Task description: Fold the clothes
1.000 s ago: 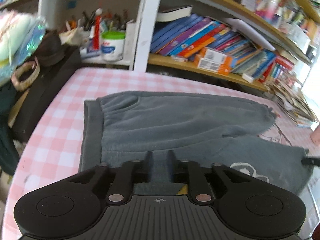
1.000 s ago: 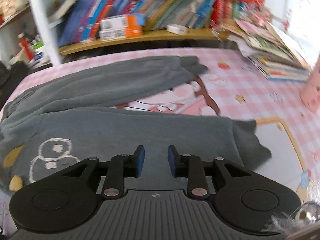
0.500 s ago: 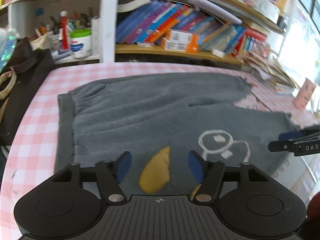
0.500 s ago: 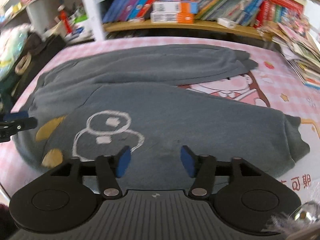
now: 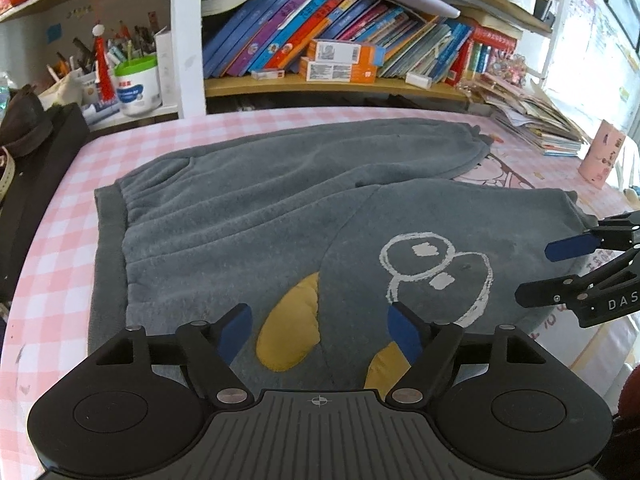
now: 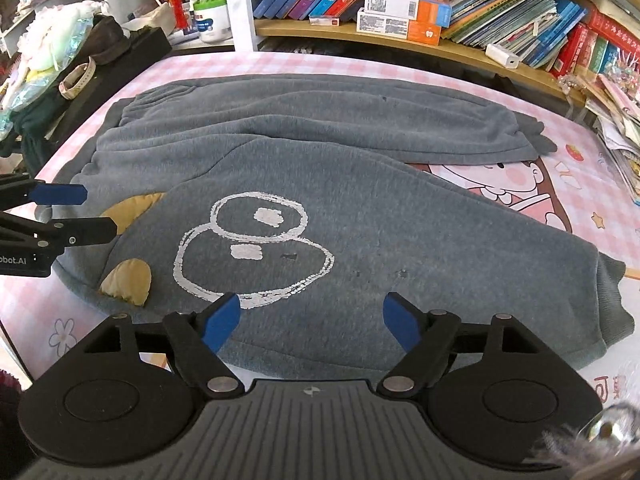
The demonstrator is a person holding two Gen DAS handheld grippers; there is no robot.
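Grey fleece trousers (image 5: pixel 248 208) are shown laid flat across a table covered by a pink checked cloth (image 5: pixel 60 216), with the elastic waistband (image 5: pixel 106 248) turned toward the left of the left wrist view and the two legs running toward the right. The far leg (image 6: pixel 360 116) is seen lying straight near the bookshelf side, and the near leg (image 6: pixel 400 248) lies in front of it, the two diverging toward the cuffs so that a cartoon print on the cloth (image 6: pixel 516 184) is exposed between them. A white outline drawing (image 6: pixel 252 248) and two mustard-yellow patches (image 5: pixel 290 328) are carried on the near leg. The left gripper (image 5: pixel 320 330) is held over the yellow patches near the front edge of the garment; its blue-padded jaws are spread wide and opening, and no fabric is pinched between them. The right gripper (image 6: pixel 311 320) is held over the near leg beside the white drawing, its jaws likewise apart and opening, with the cloth lying loose beneath them and not grasped. Each gripper is visible at the edge of the other's view. A shelf of books (image 5: pixel 328 32) and two orange and white boxes (image 5: pixel 340 62) are seen behind the table, and a stack of magazines (image 5: pixel 532 120) rests at its far right corner.
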